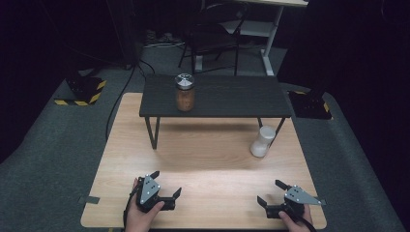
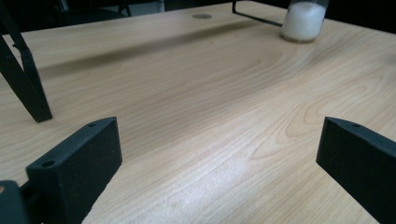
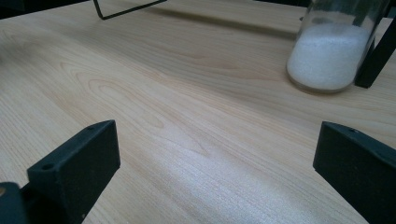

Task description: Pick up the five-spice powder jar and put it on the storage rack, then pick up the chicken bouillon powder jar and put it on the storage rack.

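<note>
Now | table (image 1: 208,164): pale wood-grain | dark slatted shelf (image 1: 241,99): one | jars: two, white-grain jar (image 1: 262,141), brown-filled jar (image 1: 185,92) | left tool (image 1: 165,186), right tool (image 1: 271,192): jaws apart, empty

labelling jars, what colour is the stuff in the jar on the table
White, granular; the jar shows best in the right gripper view.

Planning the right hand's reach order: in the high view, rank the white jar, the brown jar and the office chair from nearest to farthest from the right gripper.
1. White jar, on the table ahead.
2. Brown jar, atop the dark shelf, left.
3. Office chair, beyond the table.
</note>
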Demonstrator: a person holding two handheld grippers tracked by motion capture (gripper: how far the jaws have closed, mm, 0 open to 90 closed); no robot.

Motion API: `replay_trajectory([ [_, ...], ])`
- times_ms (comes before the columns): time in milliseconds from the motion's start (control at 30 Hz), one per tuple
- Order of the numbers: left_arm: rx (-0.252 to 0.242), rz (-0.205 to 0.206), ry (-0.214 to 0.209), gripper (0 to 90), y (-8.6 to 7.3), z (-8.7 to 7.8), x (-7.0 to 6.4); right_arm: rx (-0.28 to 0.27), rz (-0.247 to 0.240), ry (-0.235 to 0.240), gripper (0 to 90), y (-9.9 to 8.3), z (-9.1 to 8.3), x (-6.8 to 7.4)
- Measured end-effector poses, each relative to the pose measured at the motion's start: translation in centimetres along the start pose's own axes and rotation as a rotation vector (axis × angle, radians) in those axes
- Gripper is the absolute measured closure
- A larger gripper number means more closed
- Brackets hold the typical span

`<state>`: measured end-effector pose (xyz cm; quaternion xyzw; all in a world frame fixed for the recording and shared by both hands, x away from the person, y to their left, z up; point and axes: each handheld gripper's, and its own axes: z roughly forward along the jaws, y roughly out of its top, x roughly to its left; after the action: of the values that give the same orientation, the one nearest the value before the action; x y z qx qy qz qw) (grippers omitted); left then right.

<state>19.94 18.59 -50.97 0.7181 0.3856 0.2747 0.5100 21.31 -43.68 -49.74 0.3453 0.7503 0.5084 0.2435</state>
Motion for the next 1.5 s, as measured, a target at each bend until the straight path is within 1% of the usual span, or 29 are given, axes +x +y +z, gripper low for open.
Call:
replay_trajectory([
  [33,0.011,0.002,0.000,0.4,0.1,0.1,0.1,0.000,0.000,0.000,0.0,0.0,0.0,0.0],
  [100,0.006,0.000,-0.001,0.4,0.0,0.0,0.2,0.001,0.000,0.000,0.0,0.0,0.0,0.0],
  [133,0.011,-0.006,-0.003,0.4,0.1,0.0,0.3,0.002,0.000,0.000,0.0,0.0,0.0,0.0],
  [200,0.025,-0.040,-0.008,0.4,0.3,0.1,0.6,0.004,0.000,0.000,0.0,0.1,0.0,0.0],
  [233,0.040,-0.053,-0.002,0.4,0.6,0.2,0.6,0.004,0.001,0.000,0.0,0.1,0.0,0.0],
  [333,0.050,-0.059,-0.005,0.4,0.7,0.2,0.8,0.005,0.005,-0.005,0.0,0.1,0.0,0.0],
  [400,0.054,-0.042,-0.005,0.4,0.8,0.3,0.7,0.012,0.011,-0.009,0.0,0.2,0.1,0.1],
  [500,0.059,0.000,-0.016,0.4,0.9,0.4,0.5,0.020,0.016,-0.014,0.0,0.4,0.2,0.1],
  [533,0.068,0.018,-0.017,0.4,1.1,0.4,0.4,0.022,0.013,-0.020,0.0,0.4,0.2,0.2],
  [633,0.072,0.036,-0.016,0.4,1.2,0.5,0.1,0.030,0.000,-0.027,0.0,0.5,0.2,0.5],
  [700,0.074,0.034,-0.015,0.4,1.2,0.6,0.1,0.031,-0.006,-0.027,0.0,0.5,0.1,0.6],
  [833,0.078,0.019,-0.009,0.4,1.3,0.7,0.1,0.030,0.005,-0.029,0.0,0.4,0.1,0.6],
  [1033,0.081,0.033,-0.012,0.4,1.4,0.7,0.0,0.027,0.001,-0.024,0.0,0.4,0.0,0.6],
  [1233,0.077,0.023,-0.016,0.4,1.3,0.7,0.2,0.029,0.009,-0.020,0.0,0.4,0.0,0.4],
  [1333,0.075,0.028,-0.018,0.4,1.3,0.7,0.2,0.029,-0.002,-0.017,0.0,0.4,0.0,0.5],
  [1433,0.076,0.040,-0.028,0.4,1.3,0.7,0.2,0.031,-0.007,-0.012,0.0,0.4,0.0,0.4],
  [1500,0.080,0.039,-0.029,0.4,1.3,0.7,0.1,0.026,-0.011,-0.013,0.0,0.3,0.0,0.5],
])
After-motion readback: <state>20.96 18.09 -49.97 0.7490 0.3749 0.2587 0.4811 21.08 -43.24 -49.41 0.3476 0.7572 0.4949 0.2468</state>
